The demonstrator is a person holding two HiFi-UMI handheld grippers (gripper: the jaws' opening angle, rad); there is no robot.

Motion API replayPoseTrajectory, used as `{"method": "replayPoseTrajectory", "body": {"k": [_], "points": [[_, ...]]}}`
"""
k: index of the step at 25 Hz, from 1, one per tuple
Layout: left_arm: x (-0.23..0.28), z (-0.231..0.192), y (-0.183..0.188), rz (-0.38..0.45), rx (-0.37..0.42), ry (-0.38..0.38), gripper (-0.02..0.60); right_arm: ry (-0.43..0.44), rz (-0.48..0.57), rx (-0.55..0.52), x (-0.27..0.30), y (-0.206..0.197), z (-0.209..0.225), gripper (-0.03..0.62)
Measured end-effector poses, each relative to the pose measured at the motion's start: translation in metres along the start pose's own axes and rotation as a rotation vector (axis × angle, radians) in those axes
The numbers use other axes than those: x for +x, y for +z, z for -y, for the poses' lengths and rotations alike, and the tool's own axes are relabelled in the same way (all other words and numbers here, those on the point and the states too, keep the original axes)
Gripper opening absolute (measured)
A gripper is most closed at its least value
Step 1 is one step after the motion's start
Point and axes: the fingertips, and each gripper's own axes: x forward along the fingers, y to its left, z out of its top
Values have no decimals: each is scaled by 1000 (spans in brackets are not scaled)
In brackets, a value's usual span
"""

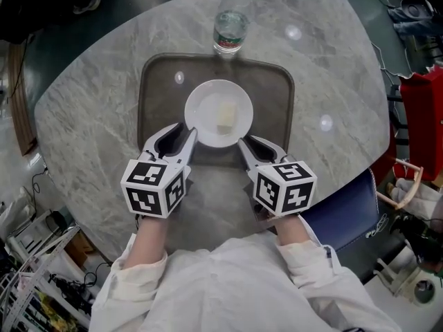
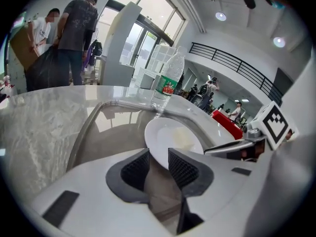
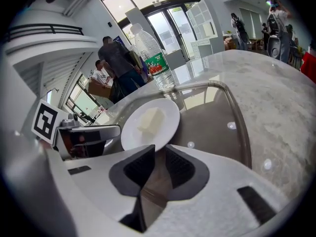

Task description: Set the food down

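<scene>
A white plate carrying a pale block of food sits over the middle of a dark tray on the marble table. My left gripper is shut on the plate's near-left rim. Opposite it, my right gripper is shut on the near-right rim. In the left gripper view the plate runs in between the ribbed pads. In the right gripper view the plate and food reach the jaw tips. Whether the plate rests on the tray is unclear.
A clear water bottle with a green label stands just beyond the tray's far edge. A blue chair and a red bag are off the table's right side. People stand in the background.
</scene>
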Motion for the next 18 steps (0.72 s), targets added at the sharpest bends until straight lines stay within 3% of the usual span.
{"method": "replayPoseTrajectory", "body": {"k": [6,10,14,18], "points": [[-22,-2,1,37,-27,-6,107,-23,20,7,-12,-4,2,29],[-40,3,0,79,-11,-38,107,-14,88,8,-22,0,-3,29],[-65,12,0,183,-3,-67,106,6,211,16,-42,3,-14,20],[-96,23,1,289,5,-109,98,84,328,-2,-67,0,-44,8]]}}
